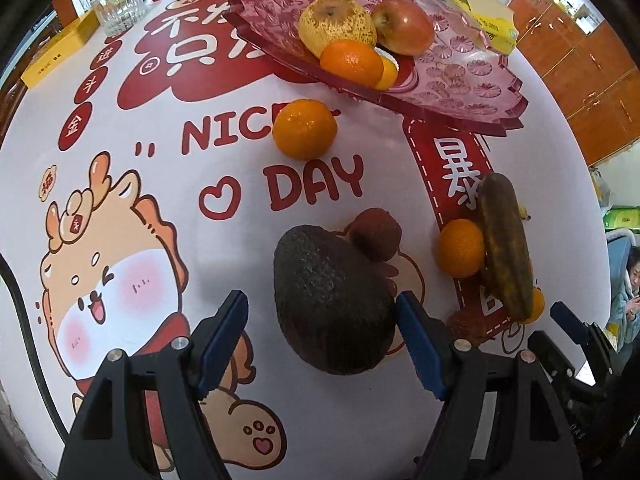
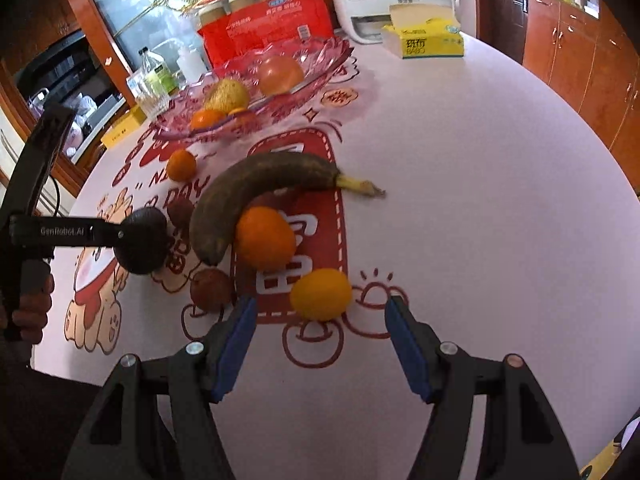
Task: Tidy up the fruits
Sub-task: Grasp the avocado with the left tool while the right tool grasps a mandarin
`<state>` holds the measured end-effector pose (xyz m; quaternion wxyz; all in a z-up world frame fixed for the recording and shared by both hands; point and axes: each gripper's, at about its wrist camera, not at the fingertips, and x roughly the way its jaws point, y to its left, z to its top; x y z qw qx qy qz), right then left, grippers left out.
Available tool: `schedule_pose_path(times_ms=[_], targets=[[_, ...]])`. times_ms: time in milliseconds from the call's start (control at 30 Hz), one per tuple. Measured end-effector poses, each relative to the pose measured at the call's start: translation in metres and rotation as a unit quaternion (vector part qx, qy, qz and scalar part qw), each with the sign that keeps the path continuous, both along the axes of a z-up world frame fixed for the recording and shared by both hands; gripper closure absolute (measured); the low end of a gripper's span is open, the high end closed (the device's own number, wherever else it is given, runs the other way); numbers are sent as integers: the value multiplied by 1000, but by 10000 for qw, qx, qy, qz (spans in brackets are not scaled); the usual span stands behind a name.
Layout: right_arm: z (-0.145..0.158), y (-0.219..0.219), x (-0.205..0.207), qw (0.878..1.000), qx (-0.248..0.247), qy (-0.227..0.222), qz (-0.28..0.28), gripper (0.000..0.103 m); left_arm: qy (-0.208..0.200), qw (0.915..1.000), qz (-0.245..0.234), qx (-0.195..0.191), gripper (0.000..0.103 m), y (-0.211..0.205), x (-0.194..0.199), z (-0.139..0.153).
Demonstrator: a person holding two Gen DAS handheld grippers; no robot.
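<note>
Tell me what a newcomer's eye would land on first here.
The dark avocado sits between the left tool's open jaws, on a tablecloth printed with red cartoons. Right of it lies an overripe, browned banana touching an orange. A pink glass fruit tray at the far end already holds fruit.

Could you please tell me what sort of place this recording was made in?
Probably a home dining room or kitchen: a cartoon-printed white table cover, orange-brown wooden cabinets, and a yellow tissue box beside a pink glass fruit tray.
</note>
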<state>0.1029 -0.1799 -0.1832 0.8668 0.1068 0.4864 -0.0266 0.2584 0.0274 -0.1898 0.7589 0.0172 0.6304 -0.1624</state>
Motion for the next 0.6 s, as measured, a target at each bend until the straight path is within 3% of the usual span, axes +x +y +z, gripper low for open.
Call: schedule_pose_path(times_ms=[333,600], targets=[[-11,8,10,9996,-93,195,189,47,98,9999,69,-58,29,-5,9,-17],[-15,10,17,9986,-254,295,364,56,105,9996,154,-200,38,-9,11,-21]])
